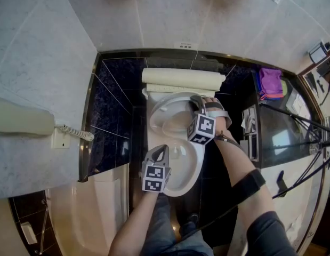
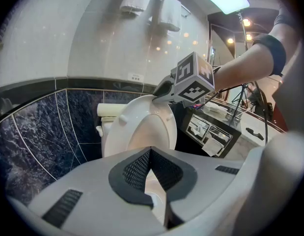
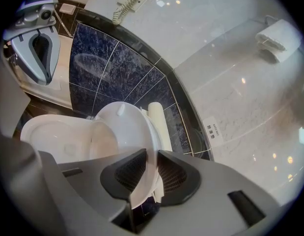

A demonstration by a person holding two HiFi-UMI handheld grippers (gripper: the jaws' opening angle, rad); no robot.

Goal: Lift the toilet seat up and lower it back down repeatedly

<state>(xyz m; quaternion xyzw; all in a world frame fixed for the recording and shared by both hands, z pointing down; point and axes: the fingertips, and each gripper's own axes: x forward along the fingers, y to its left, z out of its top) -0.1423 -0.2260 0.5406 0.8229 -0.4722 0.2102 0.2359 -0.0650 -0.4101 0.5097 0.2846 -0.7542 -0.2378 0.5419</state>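
Note:
The white toilet seat (image 1: 172, 113) stands tilted up off the bowl (image 1: 190, 170), with the lid (image 1: 180, 79) upright against the wall behind it. My right gripper (image 1: 198, 104) is shut on the seat's right rim. In the right gripper view the thin rim (image 3: 124, 127) runs between the black pads (image 3: 132, 171), which press on it. My left gripper (image 1: 163, 148) hovers over the bowl's front left edge, shut with nothing held. Its tips (image 2: 151, 150) meet in the left gripper view. That view also shows the raised seat (image 2: 142, 127) and the right gripper (image 2: 160, 91).
A wall phone (image 1: 26, 119) with a coiled cord hangs at the left, above a bathtub (image 1: 85, 207). Dark tiled walls flank the toilet. A black holder (image 1: 252, 132), a purple cloth (image 1: 271, 81) and tripod legs (image 1: 303, 124) stand at the right. Towels (image 2: 152, 4) hang above.

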